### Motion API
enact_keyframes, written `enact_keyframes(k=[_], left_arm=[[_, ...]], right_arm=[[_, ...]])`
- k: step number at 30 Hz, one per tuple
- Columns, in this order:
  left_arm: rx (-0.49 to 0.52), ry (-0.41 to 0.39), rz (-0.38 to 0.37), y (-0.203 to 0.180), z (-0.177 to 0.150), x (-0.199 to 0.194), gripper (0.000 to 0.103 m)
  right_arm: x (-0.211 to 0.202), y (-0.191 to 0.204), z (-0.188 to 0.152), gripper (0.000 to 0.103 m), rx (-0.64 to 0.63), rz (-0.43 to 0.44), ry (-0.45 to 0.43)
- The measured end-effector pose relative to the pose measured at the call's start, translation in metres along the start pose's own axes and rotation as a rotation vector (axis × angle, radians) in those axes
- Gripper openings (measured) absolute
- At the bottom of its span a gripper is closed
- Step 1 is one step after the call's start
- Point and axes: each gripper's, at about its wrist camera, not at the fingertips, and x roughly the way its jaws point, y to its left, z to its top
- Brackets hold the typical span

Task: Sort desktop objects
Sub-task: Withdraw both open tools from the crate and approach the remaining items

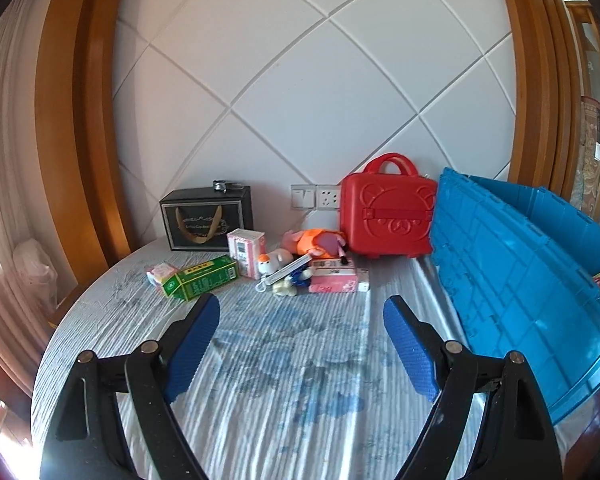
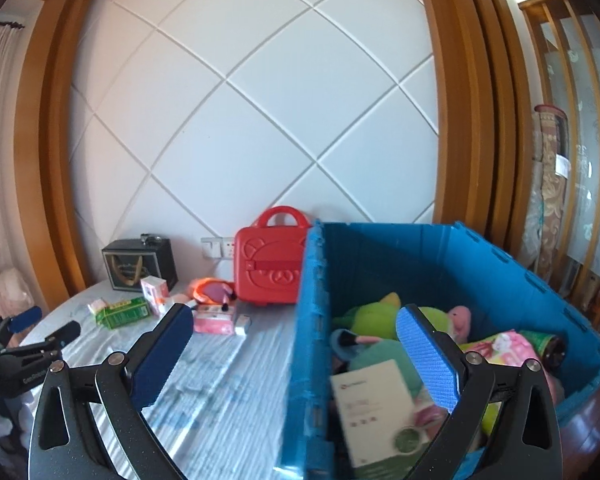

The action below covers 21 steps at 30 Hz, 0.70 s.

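Observation:
My left gripper (image 1: pixel 302 304) stands open above the striped tablecloth (image 1: pixel 284 360), with nothing between its blue pads. Ahead of it lie a green box (image 1: pixel 200 280), an upright pink-and-white box (image 1: pixel 246 252), a small pink box (image 1: pixel 162 272), a flat pink box (image 1: pixel 336 280) and small plush toys (image 1: pixel 280 264). My right gripper (image 2: pixel 296 312) is open too, straddling the left wall of the blue crate (image 2: pixel 312 280). Inside the crate lie a white box (image 2: pixel 372 404), a green plush (image 2: pixel 376 316) and other soft items. The left gripper (image 2: pixel 46 324) shows at the far left of the right wrist view.
A red bear-embossed case (image 1: pixel 388 216) stands against the wall beside the crate (image 1: pixel 500 260). At the back left sits a black gift box (image 1: pixel 208 216), with wall sockets (image 1: pixel 316 198) between them. The round table's edge curves away on the left. Wooden frames flank the white panelled wall.

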Motion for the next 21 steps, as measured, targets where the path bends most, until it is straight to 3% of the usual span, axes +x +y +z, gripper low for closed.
enact_keyframes(k=[5, 10, 14, 21], left_arm=[[-0.005, 0.085, 0.064, 0.109, -0.004, 0.049, 0.084], [-0.038, 0.177, 0.095, 0.196, -0.005, 0.105, 0.084], [-0.031, 0.223, 0.125, 0.237, -0.003, 0.148, 0.084], [-0.033, 0.310, 0.086, 0.266, 0.008, 0.234, 0.084]], right_arm=[[0.050, 0.093, 0.007, 0.103, -0.017, 0.054, 0.066], [0.124, 0.155, -0.004, 0.103, -0.039, 0.097, 0.235], [0.191, 0.179, -0.016, 0.103, -0.048, 0.101, 0.363], [0.300, 0.190, -0.038, 0.103, -0.024, 0.070, 0.507]])
